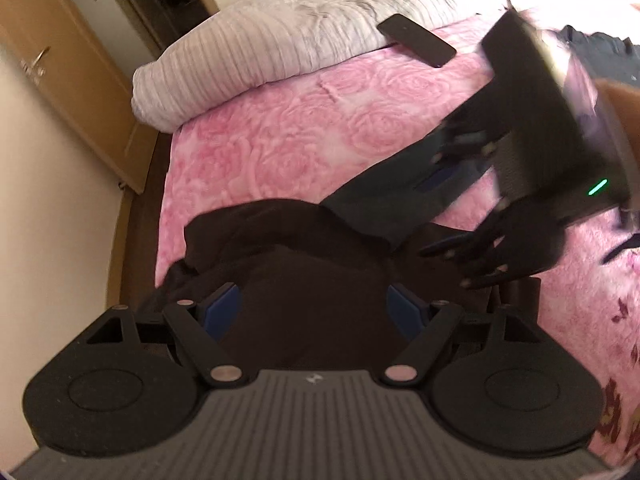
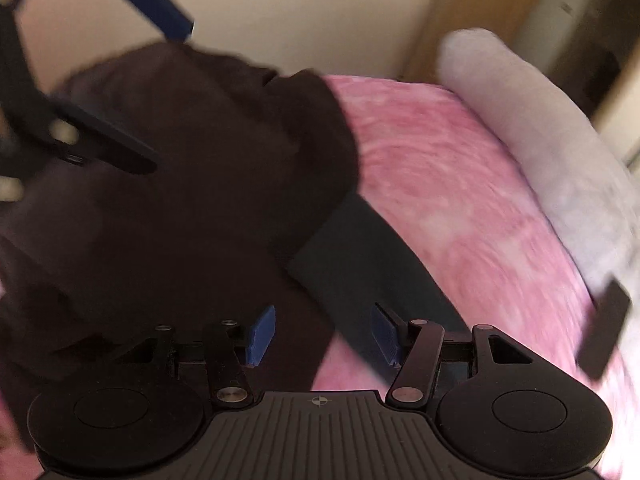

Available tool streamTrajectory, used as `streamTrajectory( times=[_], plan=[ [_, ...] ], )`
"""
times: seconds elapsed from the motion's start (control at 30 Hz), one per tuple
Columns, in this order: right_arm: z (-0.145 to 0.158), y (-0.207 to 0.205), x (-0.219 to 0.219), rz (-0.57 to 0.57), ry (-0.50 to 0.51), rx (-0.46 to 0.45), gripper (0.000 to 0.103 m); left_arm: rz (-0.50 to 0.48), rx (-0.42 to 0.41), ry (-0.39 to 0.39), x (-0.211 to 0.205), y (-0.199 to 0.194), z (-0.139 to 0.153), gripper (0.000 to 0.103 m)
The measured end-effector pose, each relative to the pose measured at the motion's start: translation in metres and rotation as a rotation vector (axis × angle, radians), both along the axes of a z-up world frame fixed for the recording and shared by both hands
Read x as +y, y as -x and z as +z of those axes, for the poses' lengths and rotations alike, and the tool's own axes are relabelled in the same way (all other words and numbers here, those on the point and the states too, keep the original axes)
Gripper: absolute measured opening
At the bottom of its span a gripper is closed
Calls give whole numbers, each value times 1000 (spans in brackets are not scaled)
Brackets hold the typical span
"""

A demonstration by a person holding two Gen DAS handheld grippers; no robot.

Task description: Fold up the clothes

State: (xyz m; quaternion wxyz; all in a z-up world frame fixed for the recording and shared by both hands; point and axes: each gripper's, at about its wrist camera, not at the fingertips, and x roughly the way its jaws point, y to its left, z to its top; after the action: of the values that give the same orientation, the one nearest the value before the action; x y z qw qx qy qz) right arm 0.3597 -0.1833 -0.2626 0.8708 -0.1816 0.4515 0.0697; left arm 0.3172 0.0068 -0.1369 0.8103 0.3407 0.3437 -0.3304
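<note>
You have the garment (image 1: 304,264) lying on the bedspread (image 1: 280,132) near the bed's edge, directly ahead of your left gripper (image 1: 316,308). Your right gripper (image 1: 472,200) sits to its right, over the cloth. Behind, a pillow (image 1: 256,52) lies across the bed with a phone (image 1: 416,40) against it.

- pink bedspread (image 1: 304,128) bare between dark garment (image 1: 312,280) and white pillow (image 1: 256,40), room to pass
- black phone (image 1: 416,40) lies at pillow edge, far side
- right gripper (image 1: 448,196) crowds garment's right side
- wall (image 1: 48,240) close on left
</note>
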Motion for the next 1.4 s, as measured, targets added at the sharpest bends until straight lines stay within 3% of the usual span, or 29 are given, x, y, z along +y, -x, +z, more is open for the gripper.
streamTrajectory(
  times=[0.13,0.17,0.23,0.4,0.53,0.63,0.73,0.83,0.93,1.03,1.1,1.23,1.4],
  plan=[
    [-30,-21,6,93,107,19,54,22,23,10,7,-2,-6,78],
    [-33,-24,6,103,120,25,46,30,27,11,9,-2,-6,78],
    [-37,-28,6,118,142,34,11,47,35,12,12,-2,-5,78],
    [-7,-22,-10,38,64,-32,5,53,54,32,3,-5,-1,78],
    [59,0,-72,-192,-182,-189,4,-39,60,31,-29,4,1,78],
    [116,40,-140,-356,-282,-366,4,-144,55,42,-66,19,5,78],
    [167,102,-220,-558,-271,-550,4,-236,48,60,-110,38,11,78],
    [185,189,-301,-828,-208,-669,4,-313,47,76,-157,59,14,78],
    [158,274,-373,-1067,-181,-674,4,-370,50,73,-205,86,10,78],
    [89,346,-445,-1271,-267,-592,4,-382,53,45,-252,117,-1,78],
    [40,373,-478,-1339,-334,-511,4,-369,67,22,-281,136,-10,78],
    [-35,412,-514,-1380,-457,-363,4,-362,76,-55,-330,168,-38,78],
    [-38,435,-536,-1305,-536,-372,4,-374,61,-143,-378,186,-65,78]
  ],
)
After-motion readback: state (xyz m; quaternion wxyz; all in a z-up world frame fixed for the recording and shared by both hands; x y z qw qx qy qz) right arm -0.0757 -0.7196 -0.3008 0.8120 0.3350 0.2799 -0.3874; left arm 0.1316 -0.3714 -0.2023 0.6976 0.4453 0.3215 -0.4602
